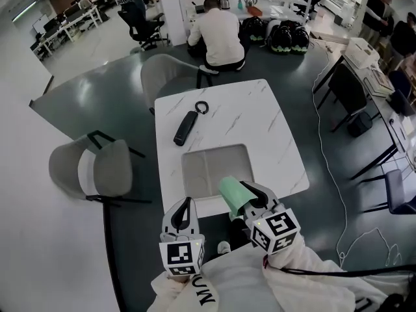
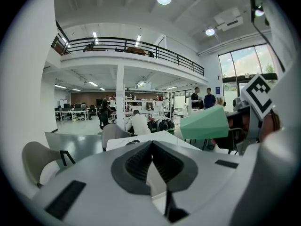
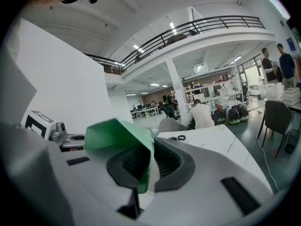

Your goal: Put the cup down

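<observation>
Cup (image 1: pixel 232 194) in pale green hangs from our right gripper (image 1: pixel 252 199), tipped well off upright. It sits over the near end of the white tabletop (image 1: pixel 260 129), about above the near rim of the grey tray (image 1: pixel 201 168). It looks clear of the surface, though we cannot tell by how much.

In the right gripper view the jaws stand narrow, pinching only one thin wall of the cup (image 3: pixel 117 133) at its rim, one pad inside and one outside. Our left gripper (image 1: pixel 185 203) hovers just beside it, and the left gripper view shows its jaws pressed together on nothing.

The main risk, as we judge it, is letting go while the cup is tilted. It would land on its side and could roll, and the near edge of the tabletop is close enough for it to go over onto the floor.

A pinch on a single wall is also a weak hold, so turning the cup upright could let it swing or slip between the pads. Squeezing harder might buckle the wall if it is a soft one.

Setting the base half on the tray's rim would leave it rocking. We would choose either the tray's flat floor or the bare marble beyond.

The left gripper is near enough to knock the cup as it comes down. The black pouch (image 1: pixel 185 127) lies well apart and is no concern.
</observation>
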Available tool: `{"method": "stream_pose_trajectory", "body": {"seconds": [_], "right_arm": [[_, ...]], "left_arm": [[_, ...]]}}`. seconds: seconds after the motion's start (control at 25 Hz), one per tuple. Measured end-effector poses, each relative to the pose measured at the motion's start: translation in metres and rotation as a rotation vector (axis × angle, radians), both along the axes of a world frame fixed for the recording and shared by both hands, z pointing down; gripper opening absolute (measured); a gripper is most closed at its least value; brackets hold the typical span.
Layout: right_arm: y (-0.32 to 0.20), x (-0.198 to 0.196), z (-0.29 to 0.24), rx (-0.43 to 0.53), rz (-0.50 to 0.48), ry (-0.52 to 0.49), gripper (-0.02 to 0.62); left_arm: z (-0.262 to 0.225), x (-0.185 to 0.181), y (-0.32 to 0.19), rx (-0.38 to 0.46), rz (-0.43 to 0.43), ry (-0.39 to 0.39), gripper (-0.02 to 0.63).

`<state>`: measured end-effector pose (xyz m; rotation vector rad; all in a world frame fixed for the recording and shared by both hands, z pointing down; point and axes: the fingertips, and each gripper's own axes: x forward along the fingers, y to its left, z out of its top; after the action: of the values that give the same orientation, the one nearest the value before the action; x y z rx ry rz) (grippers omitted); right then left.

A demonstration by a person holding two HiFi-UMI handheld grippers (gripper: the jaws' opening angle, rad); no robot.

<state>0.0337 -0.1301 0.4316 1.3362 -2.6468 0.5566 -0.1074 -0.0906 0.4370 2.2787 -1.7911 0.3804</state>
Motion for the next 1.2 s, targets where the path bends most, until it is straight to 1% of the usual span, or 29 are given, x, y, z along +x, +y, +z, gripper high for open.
{"method": "stream_pose_trajectory", "body": {"seconds": [0.64,0.84,1.04,1.2], "right_arm": [[-0.042,-0.007,0.012,-0.033,-0.037,0.033,0.02],[-0.058,-0.016,0.02,-0.048,-0.064,0.047,0.02],[-0.075,-0.025,0.024,-0.065,-0.09,0.038,0.02],[-0.091,-0.033,0.026,-0.071,-0.124,0.056,0.02]], "left_arm": [[0.013,-0.007,-0.039,-0.024,-0.039,0.024,0.011],[0.022,-0.014,-0.049,-0.042,-0.068,0.032,0.011],[0.029,-0.024,-0.062,-0.058,-0.104,0.039,0.011],[0.033,-0.031,-0.075,-0.073,-0.134,0.042,0.011]]}}
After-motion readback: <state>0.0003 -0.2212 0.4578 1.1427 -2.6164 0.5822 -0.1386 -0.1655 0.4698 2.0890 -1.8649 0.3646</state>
